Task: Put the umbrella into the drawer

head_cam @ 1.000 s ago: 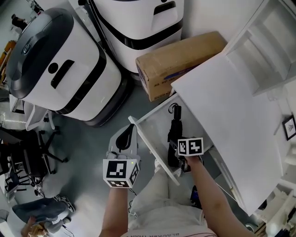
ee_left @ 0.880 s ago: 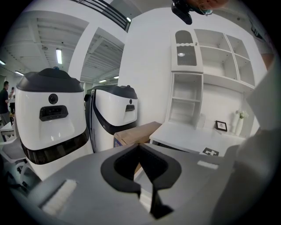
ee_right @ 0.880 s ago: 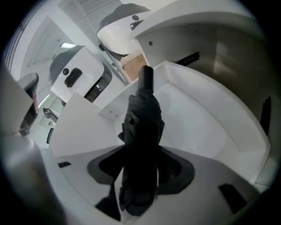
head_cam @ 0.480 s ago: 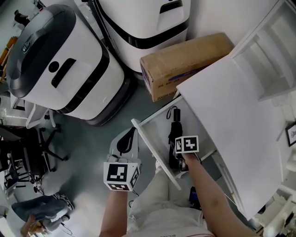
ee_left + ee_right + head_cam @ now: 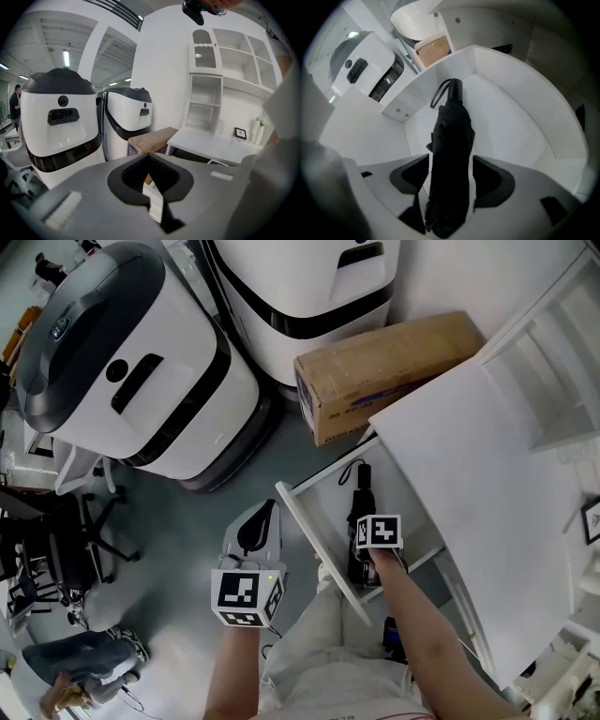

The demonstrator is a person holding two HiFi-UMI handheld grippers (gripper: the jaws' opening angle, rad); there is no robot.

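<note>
A folded black umbrella lies lengthwise inside the open white drawer, its strap loop toward the far end. My right gripper points steeply down over its near end. In the right gripper view the umbrella runs between the two pads of the right gripper, with a thin gap on each side. These jaws have just been opening and no longer press on it. The drawer's white walls surround it. My left gripper hangs outside the drawer front, its jaws closed at the tip and empty.
A cardboard box sits on the floor beyond the drawer. Two large white-and-black machines stand at the left and back. The white desk top overhangs the drawer on the right. A chair is at the left edge.
The right gripper has sunk a little deeper into the drawer with the umbrella, which now rests on the drawer floor. The left gripper has barely shifted.
</note>
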